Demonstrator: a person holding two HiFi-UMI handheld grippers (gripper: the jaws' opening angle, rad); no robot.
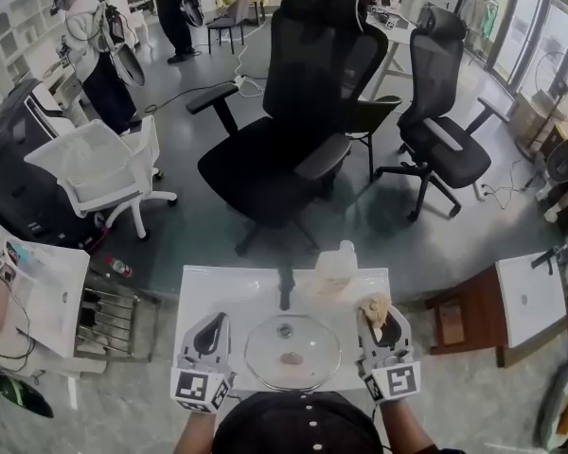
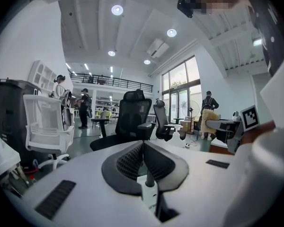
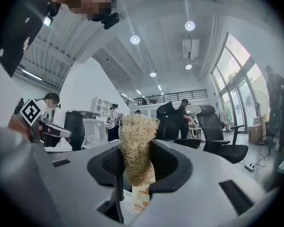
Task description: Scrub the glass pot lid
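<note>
The round glass pot lid (image 1: 308, 359) lies flat in the white sink basin (image 1: 208, 287) right in front of me, its knob (image 1: 285, 330) near its far edge. My left gripper (image 1: 213, 322) hovers just left of the lid, shut and empty; its jaws meet in the left gripper view (image 2: 143, 144). My right gripper (image 1: 377, 312) hovers just right of the lid, shut on a tan fibrous scrubber (image 1: 373, 305). In the right gripper view the scrubber (image 3: 136, 138) sticks up between the jaws of that gripper (image 3: 136, 150). Neither gripper touches the lid.
A black faucet (image 1: 285, 288) and a pale bottle (image 1: 336, 267) stand at the basin's far edge. Black office chairs (image 1: 303, 112) and a white chair (image 1: 99, 168) stand beyond. A wire rack (image 1: 114, 315) sits at the left, a wooden stool (image 1: 452, 322) at the right.
</note>
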